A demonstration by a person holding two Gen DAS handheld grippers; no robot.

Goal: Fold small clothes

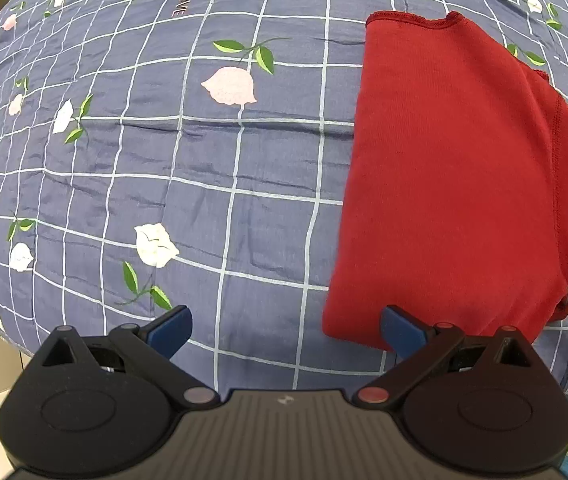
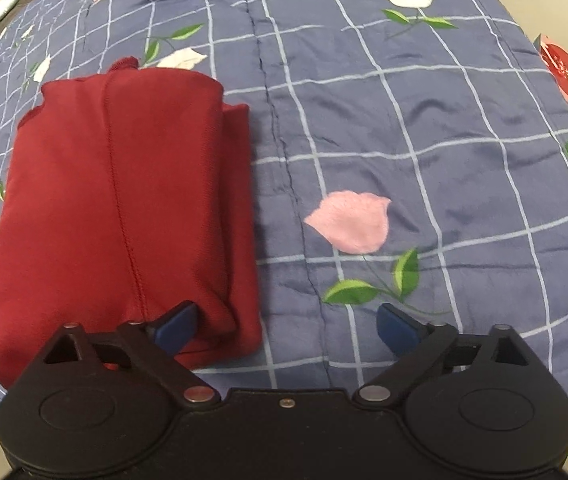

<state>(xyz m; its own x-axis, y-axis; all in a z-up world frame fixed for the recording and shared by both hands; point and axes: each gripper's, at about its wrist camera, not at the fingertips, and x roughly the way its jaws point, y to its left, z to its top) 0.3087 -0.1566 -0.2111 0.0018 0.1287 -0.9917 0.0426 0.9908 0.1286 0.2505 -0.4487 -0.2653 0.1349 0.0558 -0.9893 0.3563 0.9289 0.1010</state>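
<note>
Red garment lies folded into a thick oblong on the quilt, near its front edge, long axis running away from both grippers. It sits between them: to the right of the left gripper, whose right pad overlaps its near corner, and to the left of the right gripper, whose left pad overlaps its near right corner; both about equally near. Both grippers are spread wide, holding nothing; knit is soft, ribbed, seamed, quilt smooth, checked, floral.

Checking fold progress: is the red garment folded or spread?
Folded: the red garment lies as a compact rectangle with layered edges on the quilt.
</note>
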